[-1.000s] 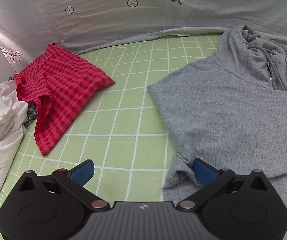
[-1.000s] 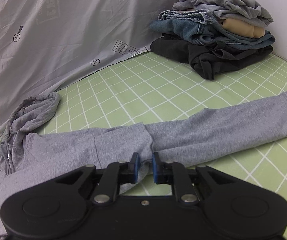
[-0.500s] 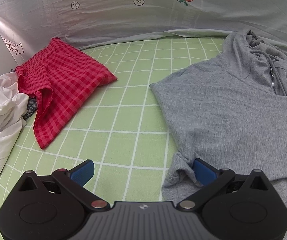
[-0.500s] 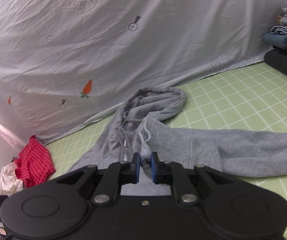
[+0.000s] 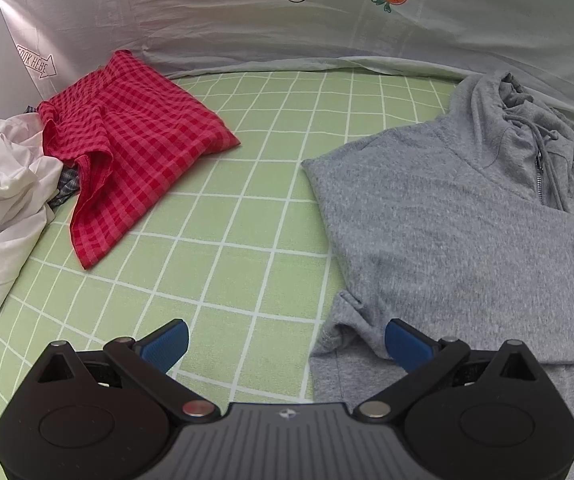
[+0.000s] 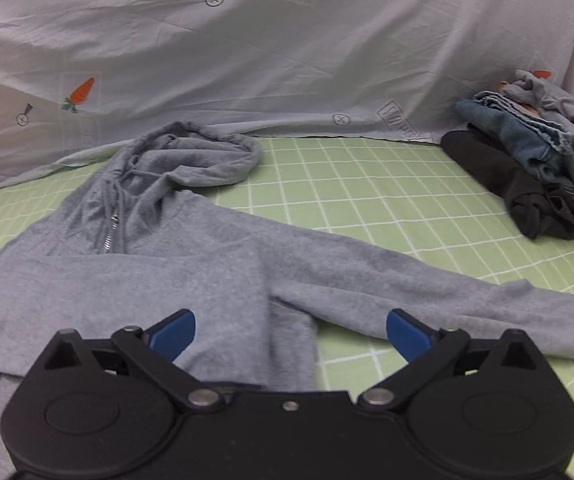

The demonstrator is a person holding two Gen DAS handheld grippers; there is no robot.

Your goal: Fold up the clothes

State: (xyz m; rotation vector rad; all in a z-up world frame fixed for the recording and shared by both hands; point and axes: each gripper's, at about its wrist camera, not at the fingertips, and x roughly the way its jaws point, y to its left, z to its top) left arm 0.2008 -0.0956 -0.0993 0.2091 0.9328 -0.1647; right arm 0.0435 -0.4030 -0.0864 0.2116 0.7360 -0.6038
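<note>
While the right tongs (image 6: 290,330) are opening, nothing pinched, the grey hoodie (image 6: 175,264) lies flat on the bed (image 5: 247,184); left tongs (image 5: 285,344) gape empty; next, grip the outstretched sleeve (image 6: 427,284) near its cuff.

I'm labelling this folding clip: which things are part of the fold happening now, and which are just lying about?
In the job:
grey zip hoodie
right gripper, jaws opening above it
left gripper, open

Lying about:
red checked cloth
white garment
stack of clothes
</note>
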